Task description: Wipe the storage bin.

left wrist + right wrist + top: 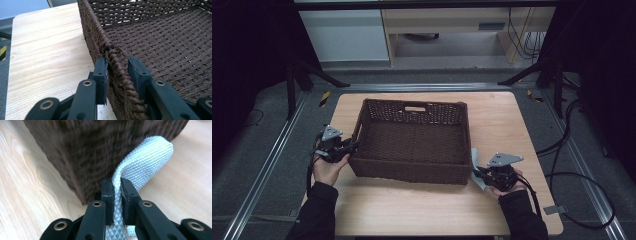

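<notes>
A brown woven basket (412, 142) sits mid-frame on the worktop (502, 120), nothing inside. The left tool (117, 68) straddles its rim, pads not quite pressing. The right tool (117, 188), lower right, pinches a grey strap (147, 162).

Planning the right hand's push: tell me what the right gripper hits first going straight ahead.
Likely the basket: its dark woven corner wall stands just beyond the right gripper, which is shut on a grey strap. Depth is uncertain.

A brown woven basket (412, 142) sits on the wooden table (492, 210). The left gripper (343, 148) meets its left wall. The right gripper (477, 173), at the basket's near right corner, seems to pinch 1 pale grey strip (475, 161).
</notes>
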`<state>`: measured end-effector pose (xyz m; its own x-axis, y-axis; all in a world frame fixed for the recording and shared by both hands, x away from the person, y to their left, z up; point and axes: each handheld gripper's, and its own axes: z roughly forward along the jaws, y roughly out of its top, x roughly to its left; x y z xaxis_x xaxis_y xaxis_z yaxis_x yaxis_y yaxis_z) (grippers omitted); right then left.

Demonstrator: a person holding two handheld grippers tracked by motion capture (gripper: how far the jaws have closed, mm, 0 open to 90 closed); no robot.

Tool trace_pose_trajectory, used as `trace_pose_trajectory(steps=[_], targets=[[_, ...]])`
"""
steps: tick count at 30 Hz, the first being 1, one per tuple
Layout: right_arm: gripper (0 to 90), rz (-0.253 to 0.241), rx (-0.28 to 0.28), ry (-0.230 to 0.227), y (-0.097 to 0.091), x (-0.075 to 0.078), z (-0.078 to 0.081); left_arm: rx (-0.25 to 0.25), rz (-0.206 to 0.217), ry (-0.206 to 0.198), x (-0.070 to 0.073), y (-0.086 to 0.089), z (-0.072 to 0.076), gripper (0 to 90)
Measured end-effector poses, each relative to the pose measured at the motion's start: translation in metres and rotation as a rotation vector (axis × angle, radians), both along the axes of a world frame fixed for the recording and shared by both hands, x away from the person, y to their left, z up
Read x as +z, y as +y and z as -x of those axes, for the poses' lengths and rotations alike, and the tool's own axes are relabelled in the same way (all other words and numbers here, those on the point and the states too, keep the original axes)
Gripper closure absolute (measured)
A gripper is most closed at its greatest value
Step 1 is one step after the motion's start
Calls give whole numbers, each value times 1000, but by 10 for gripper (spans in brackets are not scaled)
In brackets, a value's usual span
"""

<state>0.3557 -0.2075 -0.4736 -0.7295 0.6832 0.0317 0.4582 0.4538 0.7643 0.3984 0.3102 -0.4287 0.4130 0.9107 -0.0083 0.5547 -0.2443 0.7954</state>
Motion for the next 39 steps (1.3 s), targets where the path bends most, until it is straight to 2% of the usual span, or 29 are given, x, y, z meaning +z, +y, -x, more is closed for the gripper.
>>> trace_pose_trajectory(steps=[2,4,7,10,13,16,20,25,31,34,38,39], targets=[[825,18,4,17,2,-4,1,0,0,0,0,0,0,688],[824,7,13,9,2,-1,3,2,3,0,0,0,0,689],[825,-61,12,-54,-2,15,9,6,3,-2,0,0,1,692],[825,-131,8,-135,-6,36,16,11,1,-2,0,-1,1,692],[825,-150,12,-174,-7,46,20,16,2,-3,0,-1,0,692],[825,-122,23,-167,-5,45,20,18,0,-2,0,-2,-1,691],[825,-54,32,-112,-2,31,20,19,-1,0,0,-2,-2,691],[825,-33,16,-43,-5,14,22,21,7,-2,0,-2,-1,690],[825,25,24,25,2,-3,19,22,13,-4,-1,-1,0,688],[825,8,22,-2,0,4,21,22,15,-3,-1,-1,0,688],[824,-100,15,-111,-6,33,30,21,19,0,-1,-1,0,686],[824,-116,18,-124,-6,37,32,21,18,0,-1,-1,0,686]])
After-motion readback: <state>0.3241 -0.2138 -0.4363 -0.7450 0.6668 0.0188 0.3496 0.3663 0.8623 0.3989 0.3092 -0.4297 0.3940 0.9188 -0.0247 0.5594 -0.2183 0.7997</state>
